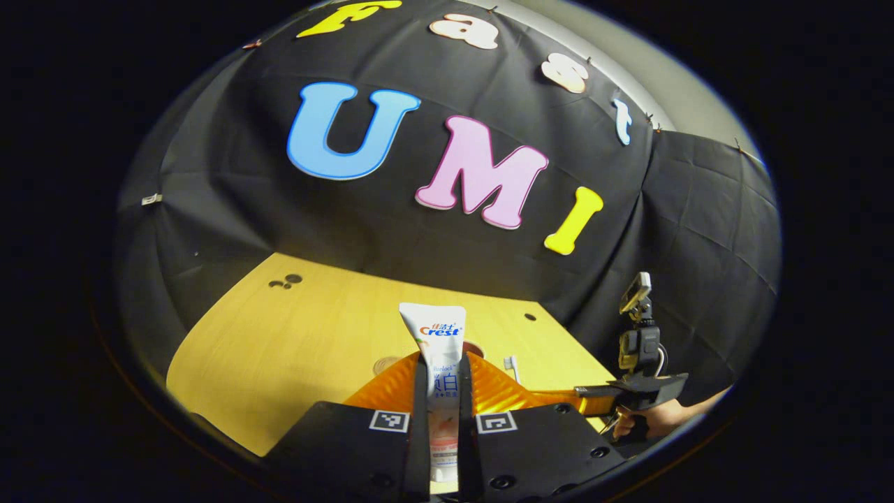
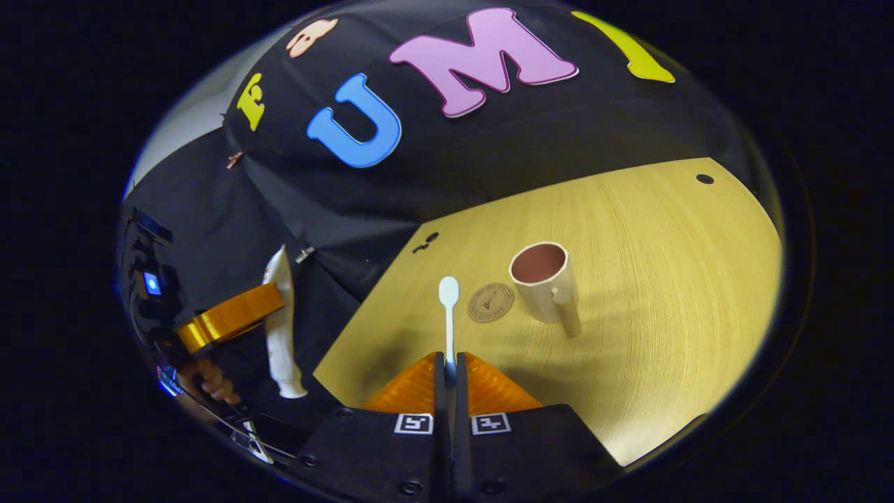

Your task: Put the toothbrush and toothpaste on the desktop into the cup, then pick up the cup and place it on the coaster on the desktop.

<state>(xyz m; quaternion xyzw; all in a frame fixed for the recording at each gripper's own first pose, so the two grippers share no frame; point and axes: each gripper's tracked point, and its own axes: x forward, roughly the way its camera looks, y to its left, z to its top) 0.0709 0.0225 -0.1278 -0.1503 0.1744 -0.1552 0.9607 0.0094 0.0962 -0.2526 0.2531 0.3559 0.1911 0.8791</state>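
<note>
The left claw [image 1: 442, 391] pinches the toothpaste tube [image 1: 438, 363] upright between both fingers, above the wooden desk [image 1: 293, 349]. The right claw [image 2: 448, 374] is pressed on the toothbrush [image 2: 448, 314], whose head points away over the desk. Beyond it lies the round coaster [image 2: 490, 302], and just beside that stands the cup [image 2: 546, 283], empty, its handle facing the camera.
</note>
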